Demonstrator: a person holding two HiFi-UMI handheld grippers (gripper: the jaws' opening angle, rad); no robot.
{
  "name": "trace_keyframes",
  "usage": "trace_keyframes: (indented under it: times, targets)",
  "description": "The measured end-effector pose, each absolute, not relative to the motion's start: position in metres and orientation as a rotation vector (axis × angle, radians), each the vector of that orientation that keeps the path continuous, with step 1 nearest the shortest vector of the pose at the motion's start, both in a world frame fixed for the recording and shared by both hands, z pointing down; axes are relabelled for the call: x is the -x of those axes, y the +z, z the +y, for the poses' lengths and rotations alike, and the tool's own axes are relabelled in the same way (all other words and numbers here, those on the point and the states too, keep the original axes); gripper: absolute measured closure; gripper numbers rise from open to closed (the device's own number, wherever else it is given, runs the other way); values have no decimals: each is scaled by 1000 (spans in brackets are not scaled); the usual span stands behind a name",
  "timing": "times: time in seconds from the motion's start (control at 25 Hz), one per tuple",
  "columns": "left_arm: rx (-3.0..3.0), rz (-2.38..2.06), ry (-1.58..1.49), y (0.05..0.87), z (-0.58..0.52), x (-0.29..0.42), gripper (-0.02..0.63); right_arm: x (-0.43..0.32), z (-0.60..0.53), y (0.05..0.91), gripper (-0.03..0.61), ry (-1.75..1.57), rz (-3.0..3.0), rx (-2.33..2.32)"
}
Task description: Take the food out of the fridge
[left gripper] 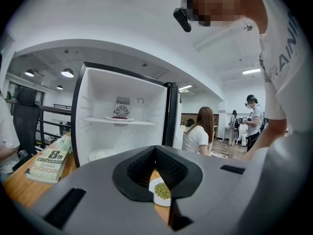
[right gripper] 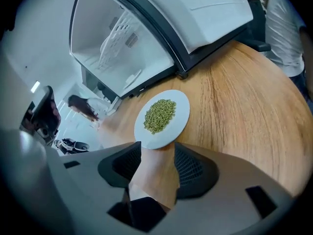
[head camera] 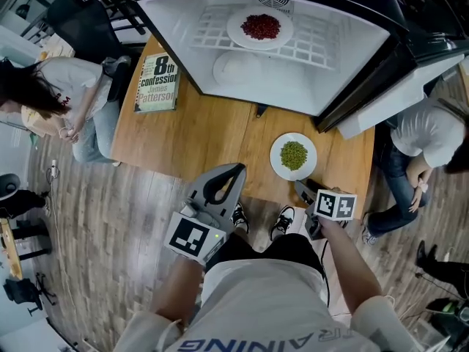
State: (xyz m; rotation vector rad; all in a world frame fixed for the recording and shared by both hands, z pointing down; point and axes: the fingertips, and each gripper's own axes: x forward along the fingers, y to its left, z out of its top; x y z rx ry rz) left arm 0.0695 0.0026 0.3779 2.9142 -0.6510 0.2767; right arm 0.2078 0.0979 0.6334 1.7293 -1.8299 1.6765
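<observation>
1. Right tool (right gripper: 156,153): its jaws are spread wide and press on nothing. The round white plate of green beans (right gripper: 162,117) is set down on the wooden tabletop (right gripper: 234,106), with its near rim just at the jaw tips.
2. Left tool (left gripper: 155,153): its jaws are brought together with nothing gripped, and it is held near the tabletop's front edge.
3. A round white plate of dark red beans (head camera: 260,26) is seen on the white wire shelf (head camera: 322,39) inside the open white fridge (head camera: 352,57), not yet taken out. A pale dish (head camera: 238,68) below it seems empty, though glare makes that uncertain.
4. If the right tool were drawn off sideways, the green-bean plate could be nudged by a jaw tip. The loose beans could then be spilled, or the plate pushed off the nearby front edge.
5. Bare wood is left between that plate and the fridge mouth. The fridge door (head camera: 388,101) is swung well aside to the right. The green paperback book (head camera: 157,83) lies well apart at the left.
</observation>
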Motion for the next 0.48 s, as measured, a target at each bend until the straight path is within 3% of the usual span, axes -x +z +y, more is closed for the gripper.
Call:
trace_keyframes:
  times: [0.16, 0.24, 0.28, 0.48]
  targets:
    - [-2895, -672, 256, 370, 2, -72, 606, -219, 93, 604, 381, 1575, -1913, -1791]
    - [-2894, -678, 252, 366, 3, -71, 606, -225, 88, 579, 514, 1392, -1964, -1856]
    - [-2895, -682, 254, 365, 3, -70, 606, -226, 84, 565, 538, 1286, -1985, -1882]
    - [-2925, -699, 235, 353, -2, -74, 606, -226, 54, 487, 551, 869, -2121, -1941]
